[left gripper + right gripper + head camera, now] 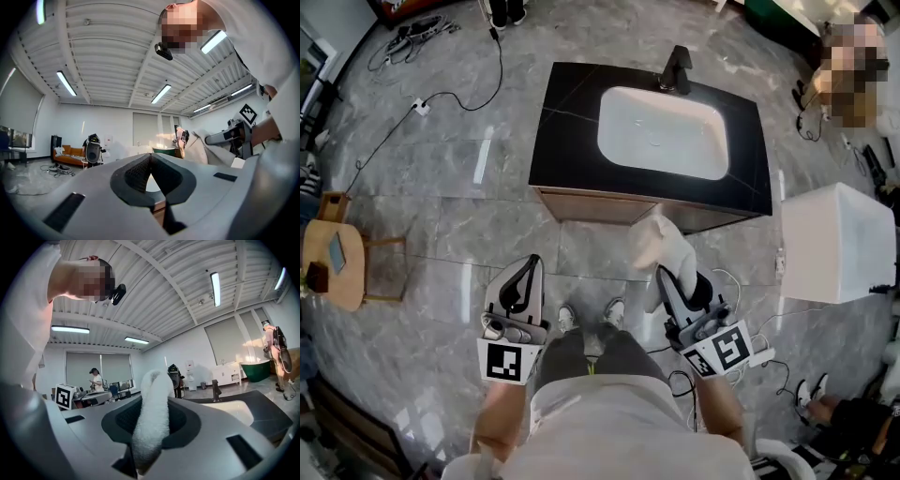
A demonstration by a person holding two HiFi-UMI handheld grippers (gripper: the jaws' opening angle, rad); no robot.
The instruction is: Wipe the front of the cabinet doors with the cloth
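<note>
Head view: a person stands facing a sink cabinet with a gripper in each hand, and the right one holds the cloth.
At 9 o'clock a small wooden table [349, 281] carries a dark flat item, and cables [441, 94] trail over the grey floor [469, 187] toward 11 o'clock. The left gripper [531, 264], at 7 o'clock, points toward the cabinet [581, 204]; the left gripper view shows its jaws pressed together with nothing between them. At 12 o'clock the cabinet has a black top with a white basin [664, 131] sunk into it and a dark tap [677, 67] at the basin's 12 o'clock rim. At 5 o'clock the right gripper [666, 274] is clamped on the white cloth [659, 246]. The cloth stands up out of the jaws, and its top reaches the cabinet's wooden front; I cannot tell whether it touches. A white box [836, 242] sits at 3 o'clock.
</note>
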